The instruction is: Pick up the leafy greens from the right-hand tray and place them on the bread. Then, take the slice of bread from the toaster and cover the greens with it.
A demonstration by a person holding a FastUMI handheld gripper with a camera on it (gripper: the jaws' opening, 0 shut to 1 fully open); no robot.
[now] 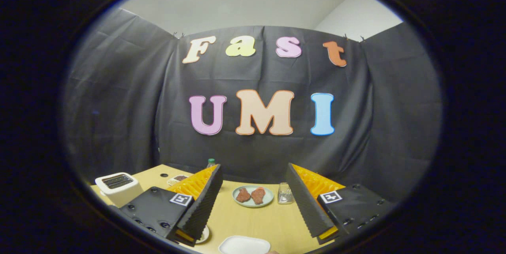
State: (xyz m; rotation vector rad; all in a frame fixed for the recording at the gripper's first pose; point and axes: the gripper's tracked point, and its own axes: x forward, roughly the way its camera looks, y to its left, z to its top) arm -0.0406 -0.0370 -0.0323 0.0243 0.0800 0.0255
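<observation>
Gripper view, fingers: the gripper is riding high above the table with its jaws spread wide and nothing between them.
Gripper view, task things: the toaster is standing at the table's near left corner, beside the left finger; whether bread is sitting in its slots I cannot tell; a white tray is lying just below the gap between the fingers; no greens are making themselves plain, nor the bread to be covered.
Gripper view, risks: the fingers are hiding much of the table, so a descent begun from here is likely heading for the wrong dish; the greens, being limp, are probably going to slip or tear if pinched at an edge; a swing toward the toaster is risking a knock from the left finger.
Gripper view, surroundings: a green plate with two brown pieces is lying ahead between the fingers; a clear glass is standing just beside it, near the right finger, and looking easy to tip; a small dish and a green-capped bottle are sitting beyond the left finger.
</observation>
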